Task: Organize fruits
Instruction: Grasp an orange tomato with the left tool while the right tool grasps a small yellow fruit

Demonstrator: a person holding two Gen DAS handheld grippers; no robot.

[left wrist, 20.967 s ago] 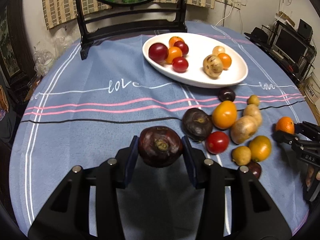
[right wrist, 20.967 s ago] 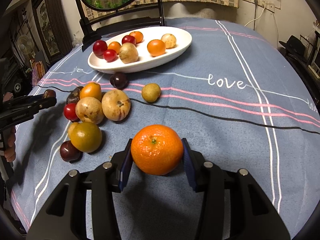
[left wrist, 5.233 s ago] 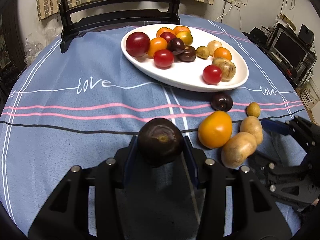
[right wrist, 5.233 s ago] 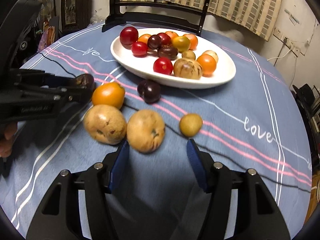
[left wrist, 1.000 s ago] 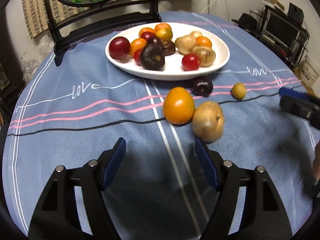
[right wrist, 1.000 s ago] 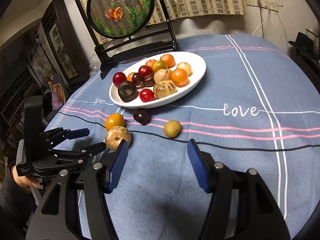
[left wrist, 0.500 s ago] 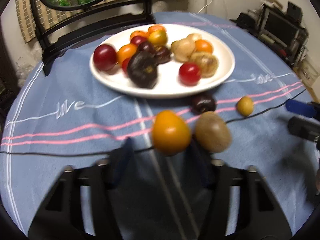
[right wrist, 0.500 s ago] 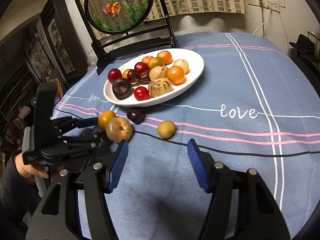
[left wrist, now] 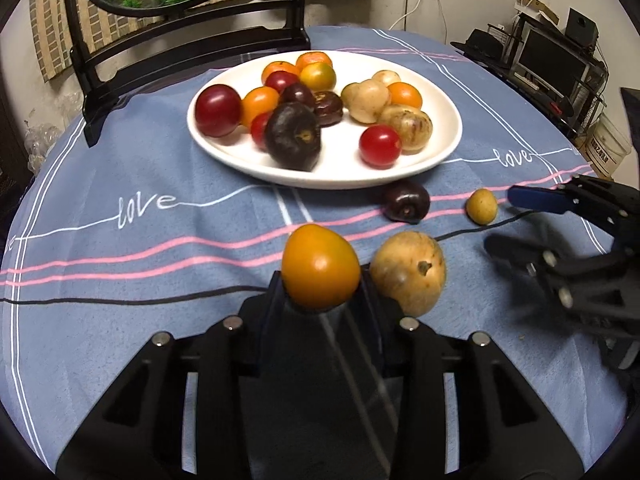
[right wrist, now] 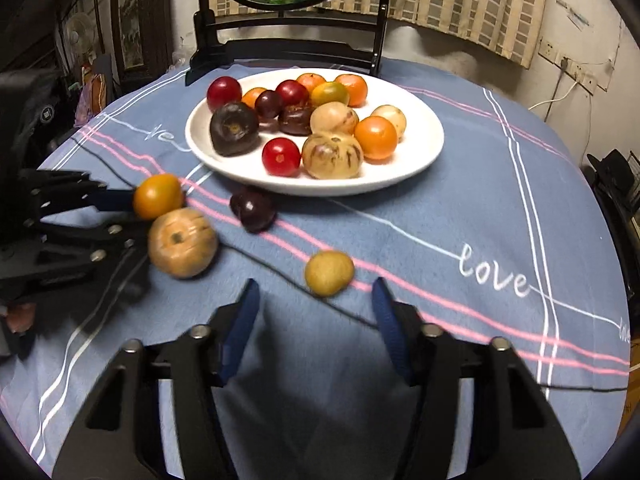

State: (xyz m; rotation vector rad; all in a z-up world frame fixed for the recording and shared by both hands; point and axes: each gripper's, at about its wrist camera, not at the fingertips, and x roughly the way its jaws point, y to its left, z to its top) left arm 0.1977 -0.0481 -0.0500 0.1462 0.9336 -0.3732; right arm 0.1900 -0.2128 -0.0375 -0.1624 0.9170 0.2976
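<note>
A white oval plate (left wrist: 448, 136) holds several fruits on the blue tablecloth; it also shows in the right wrist view (right wrist: 428, 148). My left gripper (left wrist: 320, 280) is shut on a yellow-orange fruit (left wrist: 320, 266), seen from the side in the right wrist view (right wrist: 158, 196). A tan round fruit (left wrist: 408, 272) (right wrist: 182, 242) lies beside it. A dark purple fruit (left wrist: 407, 201) (right wrist: 253, 209) and a small yellow fruit (left wrist: 481, 206) (right wrist: 329, 273) lie on the cloth. My right gripper (right wrist: 316, 316) is open and empty, just short of the small yellow fruit.
A black chair with a round fish-tank panel (left wrist: 188, 40) stands behind the plate. Shelves with electronics (left wrist: 560, 60) are at the right beyond the table edge. The right gripper's body (left wrist: 580, 248) sits close to the right of the tan fruit.
My left gripper moved forward and shut on the yellow-orange fruit. My right gripper came down and forward toward the small yellow fruit, still open.
</note>
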